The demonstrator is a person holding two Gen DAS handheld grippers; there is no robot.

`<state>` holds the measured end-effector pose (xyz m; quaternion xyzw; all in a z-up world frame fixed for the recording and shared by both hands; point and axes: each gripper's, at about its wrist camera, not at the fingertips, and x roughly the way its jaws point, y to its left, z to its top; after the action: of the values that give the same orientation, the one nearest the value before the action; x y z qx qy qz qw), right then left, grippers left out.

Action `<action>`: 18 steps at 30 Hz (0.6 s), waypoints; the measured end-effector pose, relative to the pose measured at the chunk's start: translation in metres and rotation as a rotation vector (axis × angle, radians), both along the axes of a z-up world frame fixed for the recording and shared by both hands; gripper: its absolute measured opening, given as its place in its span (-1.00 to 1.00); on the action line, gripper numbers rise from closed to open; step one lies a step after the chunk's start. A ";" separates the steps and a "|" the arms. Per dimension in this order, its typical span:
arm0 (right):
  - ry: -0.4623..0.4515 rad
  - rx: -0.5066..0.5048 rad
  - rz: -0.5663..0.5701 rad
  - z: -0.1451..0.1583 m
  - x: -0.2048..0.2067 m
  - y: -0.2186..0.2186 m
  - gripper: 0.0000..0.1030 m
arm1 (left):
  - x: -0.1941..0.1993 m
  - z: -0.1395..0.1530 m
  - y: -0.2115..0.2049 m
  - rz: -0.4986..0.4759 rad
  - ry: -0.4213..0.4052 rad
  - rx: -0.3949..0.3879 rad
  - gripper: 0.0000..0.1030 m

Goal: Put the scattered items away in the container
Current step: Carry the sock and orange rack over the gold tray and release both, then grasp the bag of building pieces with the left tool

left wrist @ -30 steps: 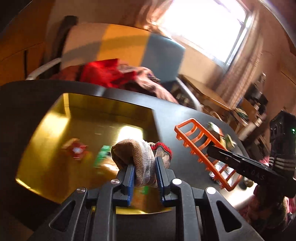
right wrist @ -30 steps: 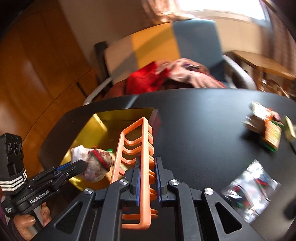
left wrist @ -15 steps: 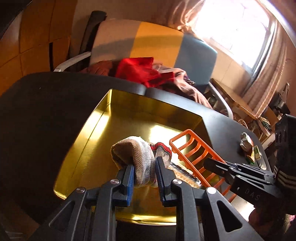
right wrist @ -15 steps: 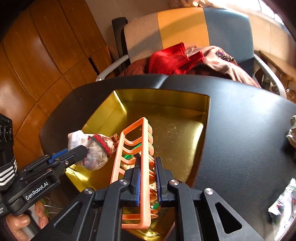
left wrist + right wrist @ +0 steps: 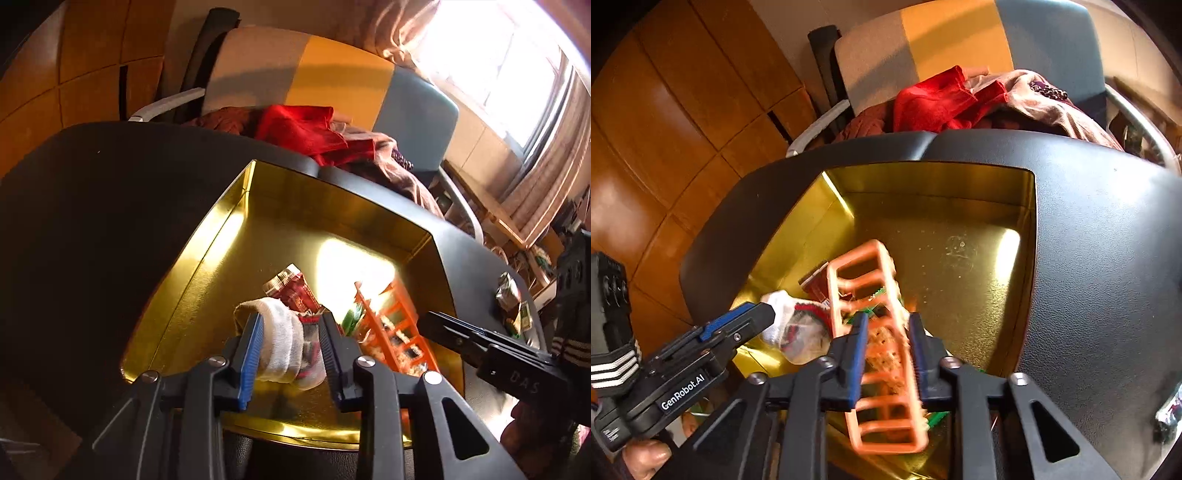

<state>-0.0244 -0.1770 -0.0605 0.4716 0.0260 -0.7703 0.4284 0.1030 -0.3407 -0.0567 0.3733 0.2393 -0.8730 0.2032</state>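
A gold metal tray (image 5: 207, 266) sits on the black table (image 5: 92, 221); it also shows in the right wrist view (image 5: 960, 221). My left gripper (image 5: 290, 354) is open over the tray's near edge, with a rolled white sock with red trim (image 5: 284, 347) loose between its spread fingers. My right gripper (image 5: 886, 354) is open too, and an orange plastic rack (image 5: 875, 332) lies tilted between its fingers in the tray. The rack also shows in the left wrist view (image 5: 395, 325). A red snack packet (image 5: 291, 291) and green wrappers lie in the tray.
A few small packets (image 5: 511, 299) lie on the table right of the tray. A clear plastic bag (image 5: 1169, 413) lies at the right edge of the right wrist view. A chair with red and brown clothes (image 5: 945, 99) stands behind the table.
Both grippers have opened over the tray. The sock and the orange rack, gripped before, now sit loose between the spread fingers, lower in the tray.
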 end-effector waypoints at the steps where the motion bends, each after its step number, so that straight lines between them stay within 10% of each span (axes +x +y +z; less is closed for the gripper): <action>1: 0.013 0.003 0.000 0.002 0.001 0.001 -0.46 | 0.001 0.002 0.000 0.001 0.005 -0.002 -0.40; 18: 0.067 -0.047 -0.263 0.022 -0.006 0.135 -0.30 | -0.033 0.047 0.098 -0.280 0.103 0.013 -0.23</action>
<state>-0.0303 -0.0418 -0.0382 0.4347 -0.0399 -0.8354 0.3339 0.0697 -0.2423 -0.0099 0.3591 0.2008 -0.9091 0.0647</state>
